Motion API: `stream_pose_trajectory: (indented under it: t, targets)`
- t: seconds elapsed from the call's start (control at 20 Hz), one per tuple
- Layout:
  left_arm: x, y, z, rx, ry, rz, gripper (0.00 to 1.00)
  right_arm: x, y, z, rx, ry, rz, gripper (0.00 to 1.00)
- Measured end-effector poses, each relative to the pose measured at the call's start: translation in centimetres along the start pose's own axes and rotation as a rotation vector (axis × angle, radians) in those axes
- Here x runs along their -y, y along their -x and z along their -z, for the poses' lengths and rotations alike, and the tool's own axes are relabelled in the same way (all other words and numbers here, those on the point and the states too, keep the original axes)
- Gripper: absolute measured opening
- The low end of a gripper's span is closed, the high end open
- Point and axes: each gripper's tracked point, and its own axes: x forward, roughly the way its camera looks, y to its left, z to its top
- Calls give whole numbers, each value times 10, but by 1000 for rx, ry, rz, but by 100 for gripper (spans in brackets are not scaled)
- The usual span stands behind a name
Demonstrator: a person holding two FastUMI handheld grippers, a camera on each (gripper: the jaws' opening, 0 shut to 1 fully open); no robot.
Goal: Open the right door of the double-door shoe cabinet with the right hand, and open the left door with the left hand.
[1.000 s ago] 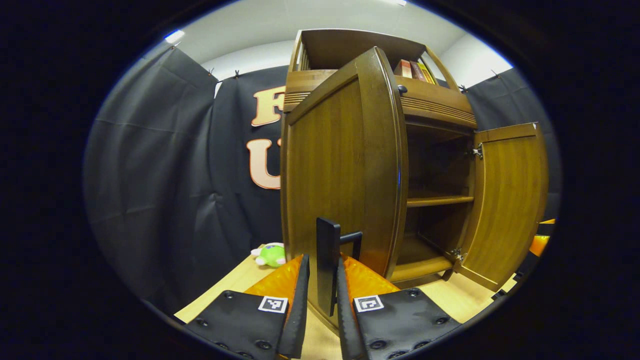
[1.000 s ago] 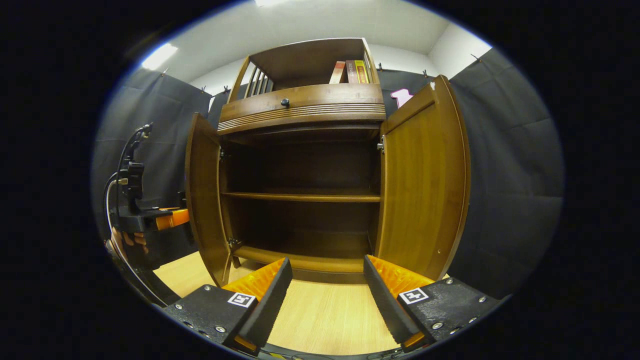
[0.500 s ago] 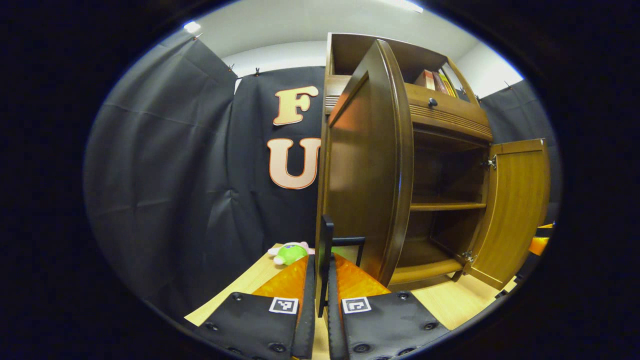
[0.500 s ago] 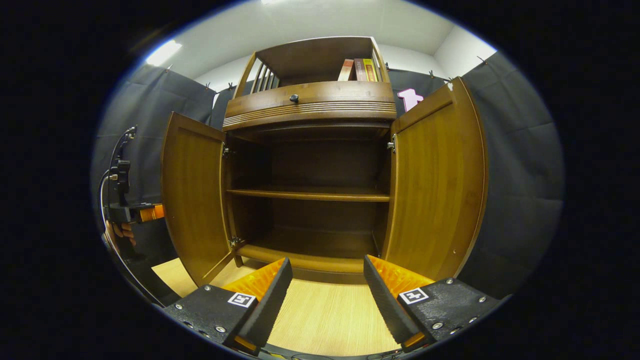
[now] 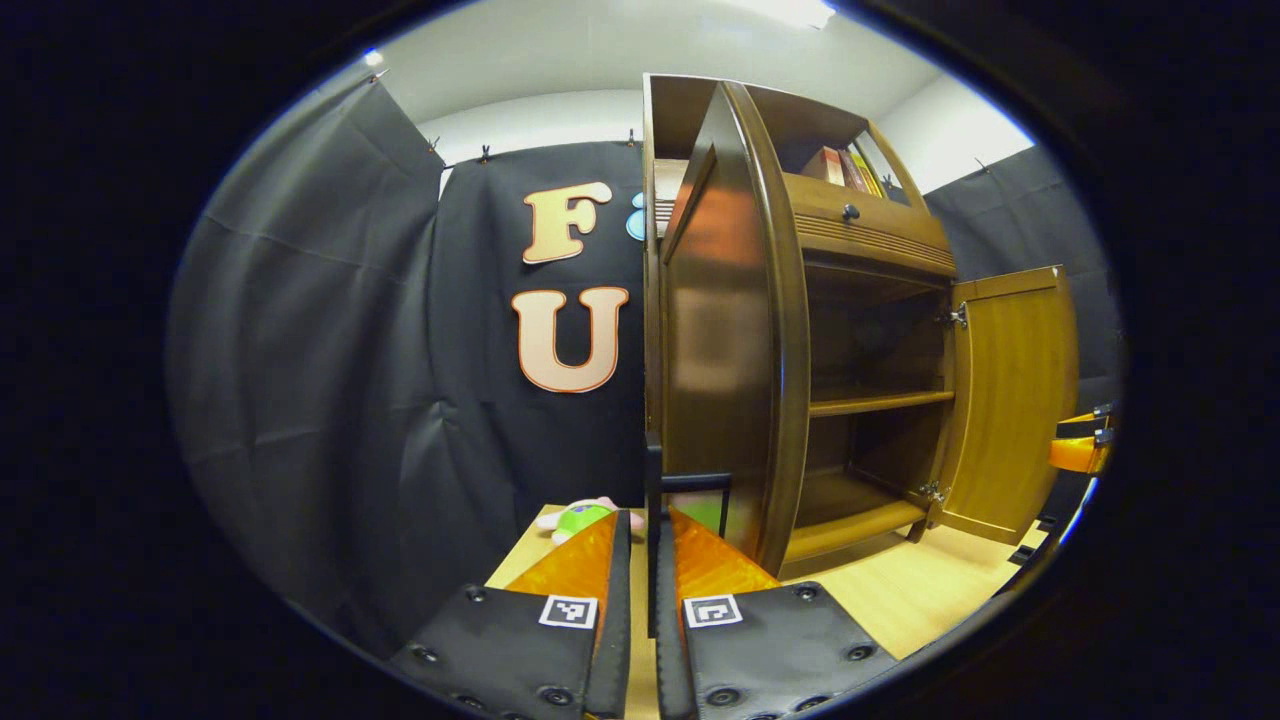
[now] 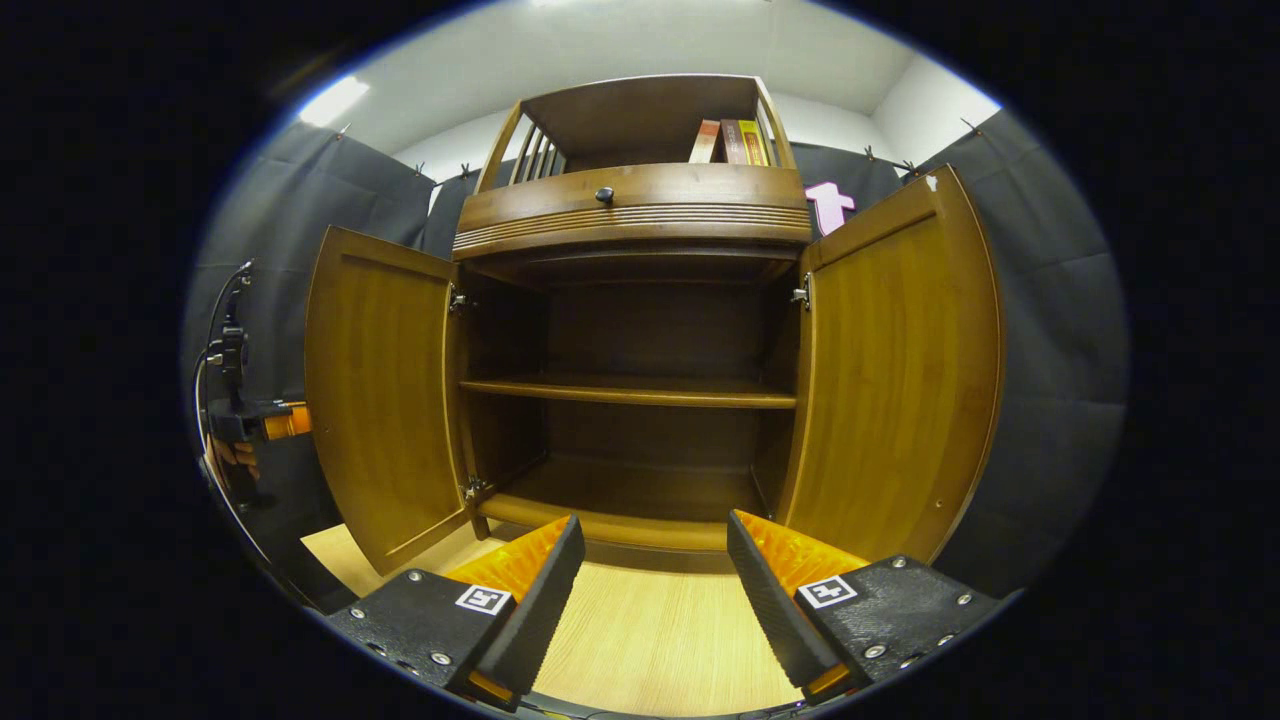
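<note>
The brown wooden shoe cabinet (image 6: pixel 630 215) stands with both doors swung out. In the left gripper view the left door (image 5: pixel 720 330) is seen almost edge on. My left gripper (image 5: pixel 643 535) is shut on that door's black bar handle (image 5: pixel 653 465). Farther right, the right door (image 5: pixel 1010 400) hangs wide open. In the right gripper view the left door (image 6: pixel 385 400) and the right door (image 6: pixel 900 370) flank the dark inside with its middle shelf (image 6: pixel 630 392). My right gripper (image 6: pixel 655 545) is open in front of the cabinet, holding nothing. The left gripper (image 6: pixel 265 425) and a hand (image 6: pixel 235 455) show behind the left door.
A green plush toy (image 5: pixel 585 515) lies on the light wooden floor (image 6: pixel 650 640) left of the cabinet. Books (image 6: pixel 735 142) stand in the open top compartment, above a drawer with a black knob (image 6: pixel 603 195). Black cloth walls close in on both sides.
The left door has swung farther out with my left gripper on its handle; it now stands wide open. The right gripper has stayed open in front of the cabinet.
</note>
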Motion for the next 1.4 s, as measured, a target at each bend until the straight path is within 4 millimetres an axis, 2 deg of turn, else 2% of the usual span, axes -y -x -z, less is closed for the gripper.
stream_pose_trajectory:
  t: [0.1, 0.25, 0.4, 0.55, 0.65, 0.7, 0.85, 0.9, 0.95, 1.0, 1.05, 1.1, 1.15, 1.25, 1.3, 1.35, 1.4]
  targets:
    - [-14, 0, 1, -6, 4, 29, 18, -6, -3, 2, -5, 5, -9, 99]
    - [-19, 4, 1, -6, -3, 44, 19, -13, -6, 1, -2, 5, -20, 99]
    - [-34, 28, -6, 17, -29, -10, 18, -15, -9, 4, -8, -3, -29, 99]
    - [-21, 65, -23, 39, 38, -10, 20, -14, -13, 7, -17, -4, -33, 99]
    - [3, 79, -43, 80, 47, 10, 20, -14, -17, 4, -11, -19, -43, 99]
    - [16, 82, -52, 94, 35, 15, 20, -15, -18, 1, -4, -32, -53, 89]
    - [64, 73, -51, 87, 46, 33, 20, -15, -19, -3, 11, -52, -61, 89]
    - [77, 67, -51, 90, 71, 39, 20, -11, -16, -2, 13, -52, -57, 99]
    - [88, 60, -47, 82, 85, 33, 20, -9, -13, -2, 14, -53, -52, 99]
    - [93, 52, -41, 74, 90, 11, 20, -5, -10, -3, 17, -54, -47, 99]
    - [98, 44, -34, 66, 91, -10, 20, -2, -5, -3, 19, -56, -42, 89]
    - [104, 38, -28, 53, 101, -24, 20, 2, 0, -4, 21, -55, -37, 89]
    - [111, 31, -23, 41, 121, -25, 20, 6, 3, -5, 23, -53, -30, 99]
    - [124, 22, -16, 32, 149, -28, 26, 13, 11, -6, 27, -48, -20, 99]
    - [129, 17, -12, 27, 143, -32, 28, 16, 13, -6, 27, -45, -16, 89]
    - [134, 14, -8, 17, 130, -37, 29, 19, 17, -5, 26, -42, -12, 89]
    - [137, 12, -5, 14, 118, -43, 35, 23, 20, -3, 23, -38, -8, 89]
